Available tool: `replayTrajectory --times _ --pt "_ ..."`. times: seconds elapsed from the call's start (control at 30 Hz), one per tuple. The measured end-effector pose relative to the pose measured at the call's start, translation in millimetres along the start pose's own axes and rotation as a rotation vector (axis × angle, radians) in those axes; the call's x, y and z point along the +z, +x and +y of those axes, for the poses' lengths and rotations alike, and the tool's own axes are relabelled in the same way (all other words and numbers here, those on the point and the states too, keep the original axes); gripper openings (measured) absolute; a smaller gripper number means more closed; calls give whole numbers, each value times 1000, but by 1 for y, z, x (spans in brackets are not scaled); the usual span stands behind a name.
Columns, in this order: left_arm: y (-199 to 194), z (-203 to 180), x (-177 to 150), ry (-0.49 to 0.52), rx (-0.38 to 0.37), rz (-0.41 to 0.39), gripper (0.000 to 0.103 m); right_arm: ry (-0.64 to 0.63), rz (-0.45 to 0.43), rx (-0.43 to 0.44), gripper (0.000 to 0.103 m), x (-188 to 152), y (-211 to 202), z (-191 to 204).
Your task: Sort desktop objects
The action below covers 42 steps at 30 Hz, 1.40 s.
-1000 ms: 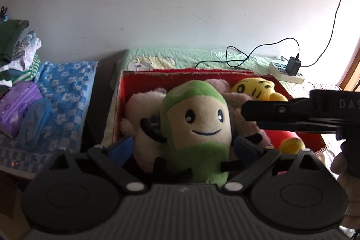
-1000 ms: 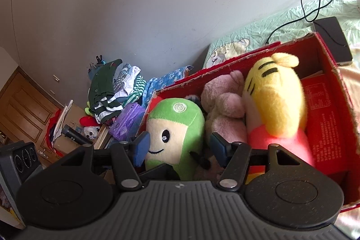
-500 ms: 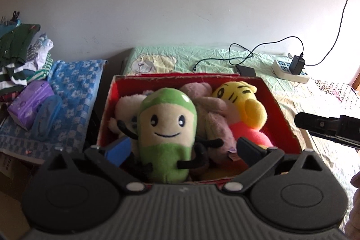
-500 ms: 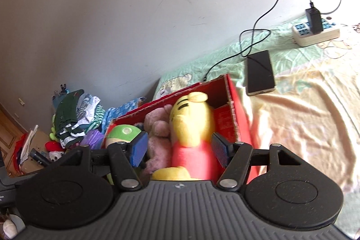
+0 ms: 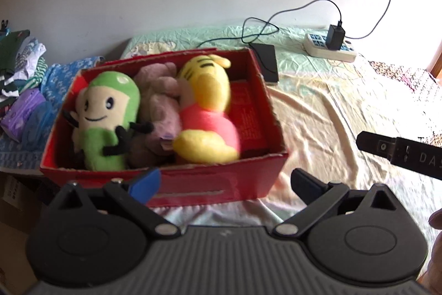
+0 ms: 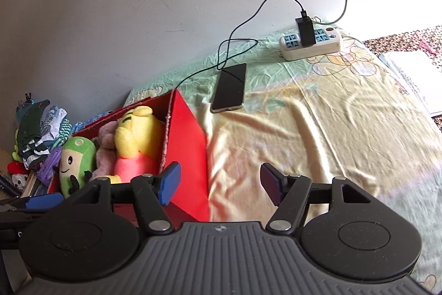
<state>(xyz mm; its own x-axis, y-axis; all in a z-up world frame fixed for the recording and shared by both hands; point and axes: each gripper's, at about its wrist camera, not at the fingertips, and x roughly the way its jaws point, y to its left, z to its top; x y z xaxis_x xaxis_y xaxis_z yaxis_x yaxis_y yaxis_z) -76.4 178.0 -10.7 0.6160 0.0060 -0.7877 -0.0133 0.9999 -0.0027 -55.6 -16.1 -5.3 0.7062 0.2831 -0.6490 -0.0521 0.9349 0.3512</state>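
Observation:
A red cardboard box [image 5: 210,181] stands on the bed. In it lie a green plush doll [image 5: 106,115], a pink plush [image 5: 158,104] and a yellow plush in a red shirt [image 5: 205,112]. My left gripper [image 5: 223,181] is open and empty, just in front of the box's near wall. My right gripper [image 6: 219,184] is open and empty, over the sheet to the right of the box [image 6: 190,145]. The plush toys show in the right wrist view too: green [image 6: 76,162], yellow [image 6: 136,140].
A black phone [image 6: 229,87] lies on the sheet behind the box, cabled to a charger in a white power strip [image 6: 310,44]. Folded clothes [image 6: 38,129] and a purple pack [image 5: 22,112] lie left of the box. A wall stands behind the bed.
Both grippers have pulled back and away from the box. The left gripper let go of the green doll, which now lies in the box. The right gripper swung right over the sheet.

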Motion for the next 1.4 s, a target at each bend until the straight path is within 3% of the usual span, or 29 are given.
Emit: replayTrajectory --times 0.3,0.43,0.7,1.03,1.4 --pt "22 -71 -20 23 34 89 101 0 50 -139 71 -12 -16 -58" --pt "29 -93 -26 19 12 120 101 -3 83 -207 72 -20 -17 -80" --pt "42 -124 -36 40 46 167 100 30 157 -265 74 -31 -14 -114" --pt "56 -132 -44 71 90 223 100 12 238 -297 78 -39 -1 -126" --pt "60 -113 -47 15 115 239 100 -32 282 -287 79 -40 14 -111"
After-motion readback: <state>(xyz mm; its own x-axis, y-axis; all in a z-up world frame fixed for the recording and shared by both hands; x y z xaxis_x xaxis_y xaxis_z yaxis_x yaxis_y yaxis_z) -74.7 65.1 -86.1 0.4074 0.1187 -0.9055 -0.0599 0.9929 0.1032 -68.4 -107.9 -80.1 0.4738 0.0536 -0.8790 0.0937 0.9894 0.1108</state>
